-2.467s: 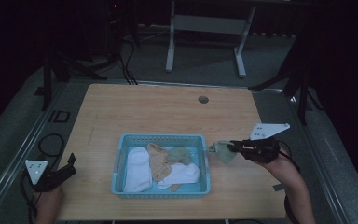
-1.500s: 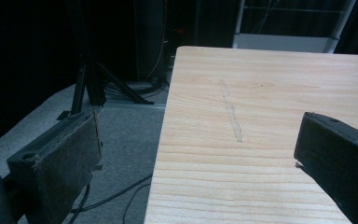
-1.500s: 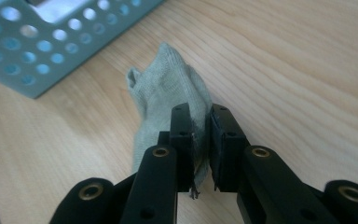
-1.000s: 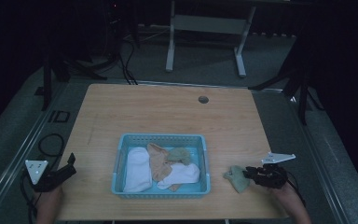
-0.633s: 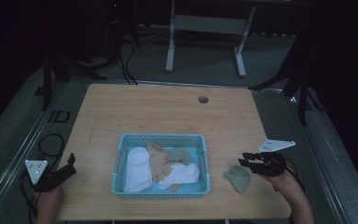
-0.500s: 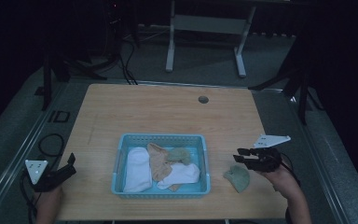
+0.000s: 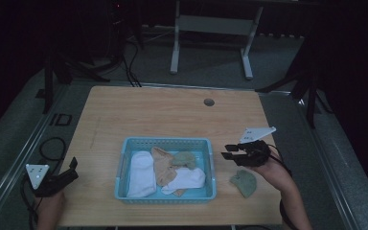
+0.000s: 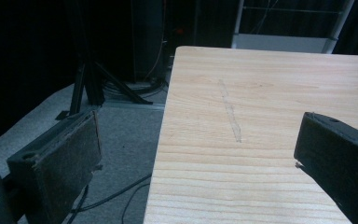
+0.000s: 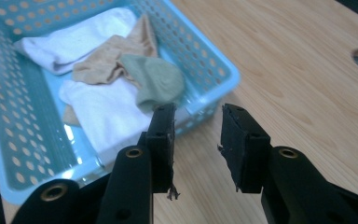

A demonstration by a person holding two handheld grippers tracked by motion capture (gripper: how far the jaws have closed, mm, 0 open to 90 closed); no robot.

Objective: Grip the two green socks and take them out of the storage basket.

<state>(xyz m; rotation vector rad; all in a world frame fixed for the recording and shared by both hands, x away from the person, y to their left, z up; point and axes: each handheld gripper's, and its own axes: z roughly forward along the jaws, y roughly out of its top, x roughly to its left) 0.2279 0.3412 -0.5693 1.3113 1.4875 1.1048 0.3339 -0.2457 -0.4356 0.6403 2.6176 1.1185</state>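
Note:
A light blue basket [image 7: 165, 141] sits on the wooden table [image 7: 172, 115] and holds a white sock [image 7: 141, 173], a tan sock [image 7: 162, 165], a green sock [image 7: 184, 159] and another white sock [image 7: 187, 179]. A second green sock [image 7: 243, 182] lies flat on the table right of the basket. My right gripper [image 7: 228, 154] hovers above and behind that sock and points at the basket. Its jaws have just been opening and nothing is between them. In the right gripper view this gripper [image 9: 196, 112] faces the basket's near corner [image 9: 214, 60]. My left gripper [image 7: 74, 168] rests open at the table's front left edge.
A round cable hole [image 7: 209, 102] sits in the table's far middle. In the left gripper view the open left gripper [image 8: 200, 121] straddles the table's left edge [image 8: 165, 140], with grey floor and a dark stand beyond. A white frame stands behind the table.
The right gripper set the green sock down right of the basket, let go, then rose and moved toward the basket. The left gripper stayed put.

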